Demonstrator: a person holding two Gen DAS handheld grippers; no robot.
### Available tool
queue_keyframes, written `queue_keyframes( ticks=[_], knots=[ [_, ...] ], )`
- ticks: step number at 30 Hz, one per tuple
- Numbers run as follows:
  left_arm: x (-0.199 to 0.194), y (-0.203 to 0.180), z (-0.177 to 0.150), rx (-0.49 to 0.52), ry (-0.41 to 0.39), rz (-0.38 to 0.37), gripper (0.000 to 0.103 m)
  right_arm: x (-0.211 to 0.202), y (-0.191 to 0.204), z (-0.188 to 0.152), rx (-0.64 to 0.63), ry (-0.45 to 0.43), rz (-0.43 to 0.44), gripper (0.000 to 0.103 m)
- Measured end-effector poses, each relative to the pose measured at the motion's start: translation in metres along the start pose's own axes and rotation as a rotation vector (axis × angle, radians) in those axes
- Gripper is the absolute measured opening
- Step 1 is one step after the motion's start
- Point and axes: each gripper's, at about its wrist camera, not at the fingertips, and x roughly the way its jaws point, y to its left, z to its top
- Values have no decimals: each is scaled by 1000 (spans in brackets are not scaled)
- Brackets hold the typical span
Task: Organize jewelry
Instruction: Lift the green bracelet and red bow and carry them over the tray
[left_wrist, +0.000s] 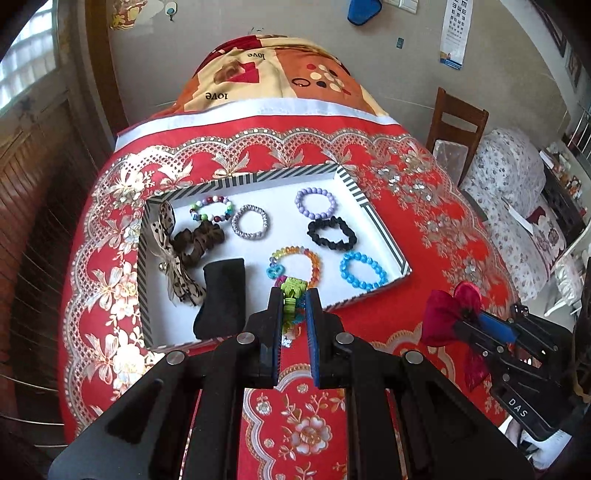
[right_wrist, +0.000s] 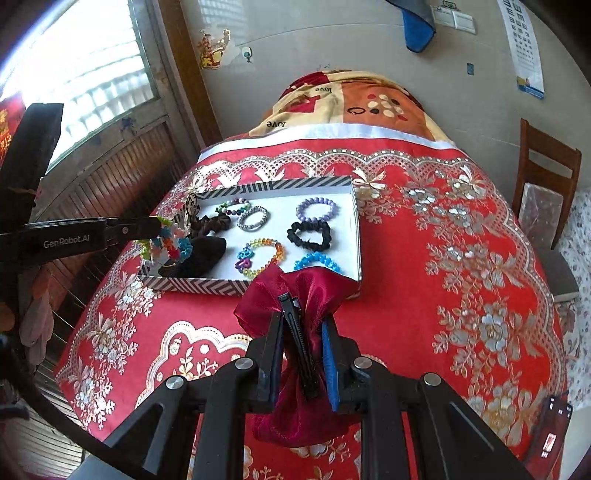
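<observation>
A white tray with a striped rim (left_wrist: 255, 178) (right_wrist: 266, 185) sits on the red tablecloth. It holds a purple bead bracelet (left_wrist: 316, 203), a black scrunchie (left_wrist: 331, 233), a blue bead bracelet (left_wrist: 363, 270), a multicoloured bracelet (left_wrist: 295, 264), a silver bracelet (left_wrist: 249, 222), a brown scrunchie (left_wrist: 197, 240) and a black pouch (left_wrist: 221, 295). My left gripper (left_wrist: 294, 295) is shut on a colourful plastic bracelet (left_wrist: 291, 295) (right_wrist: 166, 243) above the tray's near edge. My right gripper (right_wrist: 301, 321) is shut on a dark red satin bow hair clip (right_wrist: 295, 291) (left_wrist: 448, 310) in front of the tray.
The red floral tablecloth (left_wrist: 424, 206) covers the round table. A patterned blanket (left_wrist: 273, 70) lies at the far side. A wooden chair (left_wrist: 456, 125) and a floral sofa (left_wrist: 517, 206) stand to the right. A leopard ribbon bow (left_wrist: 173, 254) lies at the tray's left.
</observation>
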Motion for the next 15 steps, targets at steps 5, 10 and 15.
queue_keyframes(
  ticks=[5, 10, 15],
  knots=[
    [4, 0, 7, -8, 2, 5, 11, 5, -2, 11, -13, 4, 8, 18],
    [9, 4, 14, -22, 4, 10, 11, 11, -4, 19, -17, 8, 19, 18],
    [18, 15, 28, -60, 13, 7, 11, 21, -5, 31, -21, 18, 30, 18]
  ],
)
